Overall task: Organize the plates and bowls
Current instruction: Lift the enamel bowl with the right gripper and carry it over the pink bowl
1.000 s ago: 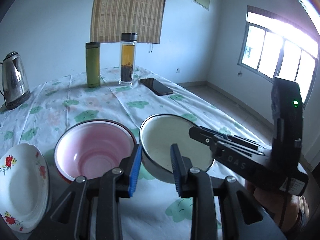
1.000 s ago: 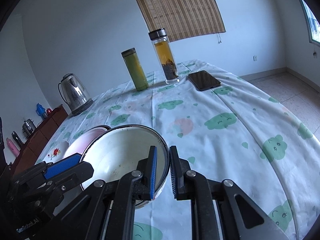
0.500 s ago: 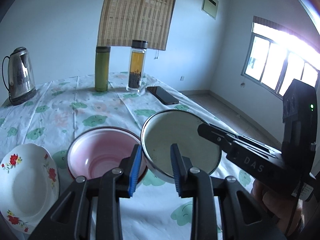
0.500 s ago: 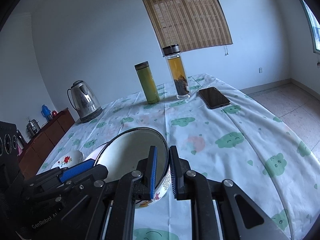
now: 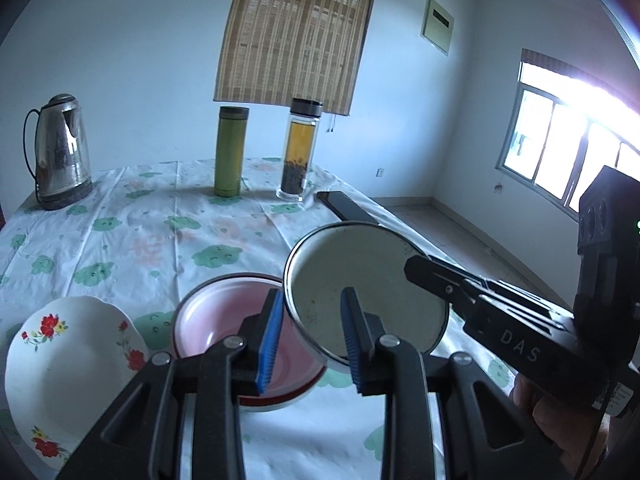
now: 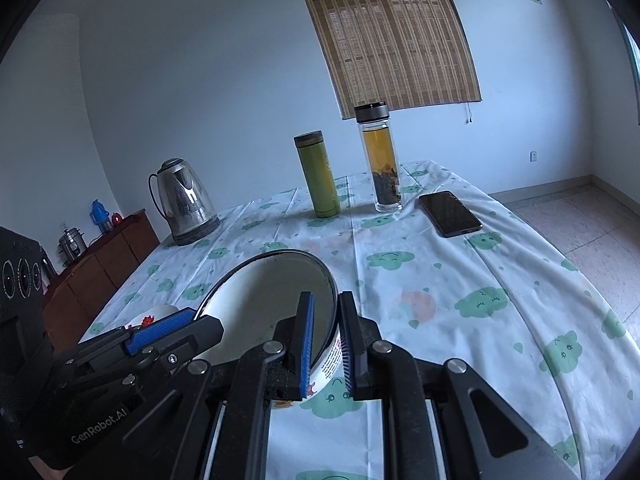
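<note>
A white enamel bowl [image 5: 368, 280] hangs above the table, tipped so its inside faces the left wrist camera. My right gripper [image 6: 326, 296] is shut on its right rim, the wall [image 6: 264, 296] pinched between the blue pads. My left gripper [image 5: 311, 294] grips the opposite rim, one pad outside and one inside the bowl. In the left wrist view the right gripper [image 5: 416, 270] reaches in from the right. Below, on the cloth, stand a pink bowl [image 5: 224, 320] and a white plate with red flowers [image 5: 68, 360].
At the far side of the table stand a steel kettle [image 5: 60, 152], a green flask [image 5: 231, 152] and a glass tea bottle [image 5: 300, 152]. A black phone [image 5: 346, 206] lies near the right table edge. A brown cabinet [image 6: 108, 256] stands beyond the table.
Both grippers have risen together with the white bowl, which has left the cloth and tipped more upright. The pink bowl and the plate stay on the table.
</note>
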The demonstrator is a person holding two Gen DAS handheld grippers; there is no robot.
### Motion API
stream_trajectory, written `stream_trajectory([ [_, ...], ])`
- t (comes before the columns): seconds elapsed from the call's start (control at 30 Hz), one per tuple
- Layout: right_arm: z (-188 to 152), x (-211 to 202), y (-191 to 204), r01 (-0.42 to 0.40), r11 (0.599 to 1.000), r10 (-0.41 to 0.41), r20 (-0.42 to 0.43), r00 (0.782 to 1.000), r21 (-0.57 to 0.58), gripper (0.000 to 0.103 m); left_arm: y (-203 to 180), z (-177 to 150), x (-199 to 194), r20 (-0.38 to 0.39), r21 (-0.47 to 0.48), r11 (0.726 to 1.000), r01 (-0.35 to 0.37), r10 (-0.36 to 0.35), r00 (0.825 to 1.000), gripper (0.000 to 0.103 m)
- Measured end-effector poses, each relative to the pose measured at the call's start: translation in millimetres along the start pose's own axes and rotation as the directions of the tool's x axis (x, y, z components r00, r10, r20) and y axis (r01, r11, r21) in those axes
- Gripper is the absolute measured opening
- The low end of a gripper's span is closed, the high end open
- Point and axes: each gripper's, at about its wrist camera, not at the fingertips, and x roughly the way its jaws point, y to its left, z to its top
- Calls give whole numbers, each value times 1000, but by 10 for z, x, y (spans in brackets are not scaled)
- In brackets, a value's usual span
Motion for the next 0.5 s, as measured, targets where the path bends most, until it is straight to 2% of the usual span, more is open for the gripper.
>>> stream_trajectory([
  [0.5, 69, 145, 227, -18, 998, 18, -15, 1000, -52, 14, 246, 59, 9, 7, -47, 998, -41, 41, 999, 27],
])
